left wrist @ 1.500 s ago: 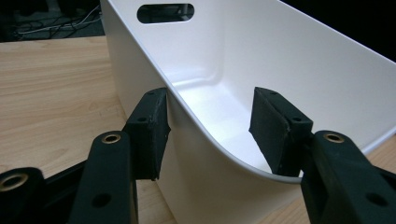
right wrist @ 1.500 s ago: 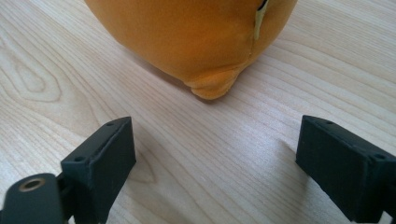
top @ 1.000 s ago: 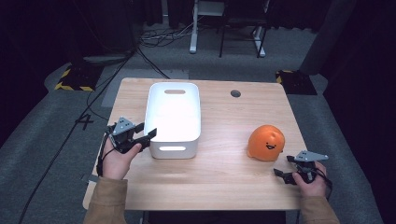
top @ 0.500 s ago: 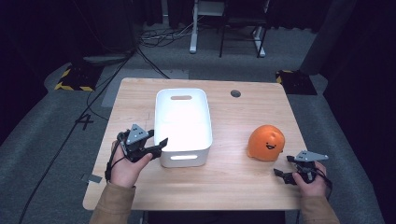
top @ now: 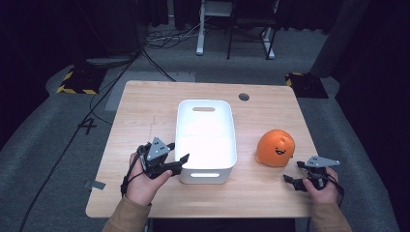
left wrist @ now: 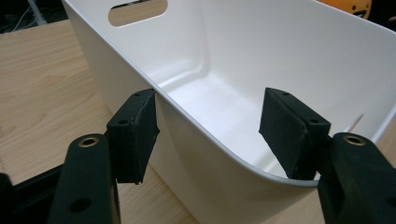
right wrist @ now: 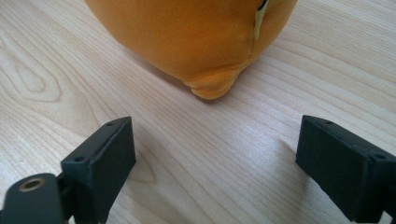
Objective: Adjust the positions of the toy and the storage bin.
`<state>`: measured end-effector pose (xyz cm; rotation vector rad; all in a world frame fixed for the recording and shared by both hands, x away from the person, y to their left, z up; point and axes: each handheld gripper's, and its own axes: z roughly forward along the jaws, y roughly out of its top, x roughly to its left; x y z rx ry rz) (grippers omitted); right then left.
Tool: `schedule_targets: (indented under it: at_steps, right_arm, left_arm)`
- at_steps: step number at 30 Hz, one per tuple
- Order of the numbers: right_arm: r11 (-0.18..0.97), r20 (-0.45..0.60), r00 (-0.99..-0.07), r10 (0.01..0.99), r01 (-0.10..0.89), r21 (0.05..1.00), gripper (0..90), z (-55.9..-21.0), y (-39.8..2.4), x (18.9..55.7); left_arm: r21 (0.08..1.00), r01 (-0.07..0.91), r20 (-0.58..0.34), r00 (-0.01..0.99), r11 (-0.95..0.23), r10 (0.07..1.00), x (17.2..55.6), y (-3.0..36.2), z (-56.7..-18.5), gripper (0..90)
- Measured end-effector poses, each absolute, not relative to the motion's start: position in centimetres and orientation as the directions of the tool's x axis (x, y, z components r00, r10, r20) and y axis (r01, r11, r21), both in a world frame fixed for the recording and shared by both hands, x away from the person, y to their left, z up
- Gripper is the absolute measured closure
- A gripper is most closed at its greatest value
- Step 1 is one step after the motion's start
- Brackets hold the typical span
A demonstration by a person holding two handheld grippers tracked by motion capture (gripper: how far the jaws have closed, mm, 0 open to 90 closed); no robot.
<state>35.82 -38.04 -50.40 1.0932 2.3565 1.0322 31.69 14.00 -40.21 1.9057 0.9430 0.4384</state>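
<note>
1. Here, the white bin [top: 205, 140] stands upright near the middle of the wooden counter [top: 145, 111], its long sides running away from the person, with a handle slot in each end wall.
2. The left claw [top: 180, 162] is at the bin's near left corner; its jaws have just been opening and now straddle the rim, one pad outside the wall, the other inside and clear of it.
3. The wall lies between the pads unpinched.
4. The orange plush toy [top: 275, 149] sits on the counter just right of the bin, apart from it.
5. The right claw [top: 293, 181] rests low near the toy, jaws spread wide over bare wood, holding nothing.
</note>
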Motion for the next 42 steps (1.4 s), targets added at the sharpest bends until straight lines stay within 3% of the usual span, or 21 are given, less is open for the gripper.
schedule_targets:
  at_steps: [20,26,42]
  right_arm:
    - [0.44,-0.005,-0.647,0.763,0.514,0.736,12.1,-50.4,-38.0,35.8]
    - [0.44,-0.005,-0.647,0.763,0.514,0.736,12.1,-50.4,-38.0,35.8]
    - [0.442,-0.007,-0.649,0.761,0.511,0.737,12.1,-50.4,-38.0,35.9]
  left_arm:
    - [0.853,0.409,-0.064,0.7,-0.326,0.711,26.8,9.3,-40.1,30.1]
    - [0.841,0.425,-0.076,0.706,-0.335,0.704,25.5,8.5,-40.0,24.5]
    - [0.852,0.413,-0.085,0.715,-0.321,0.694,24.6,9.3,-39.3,21.9]
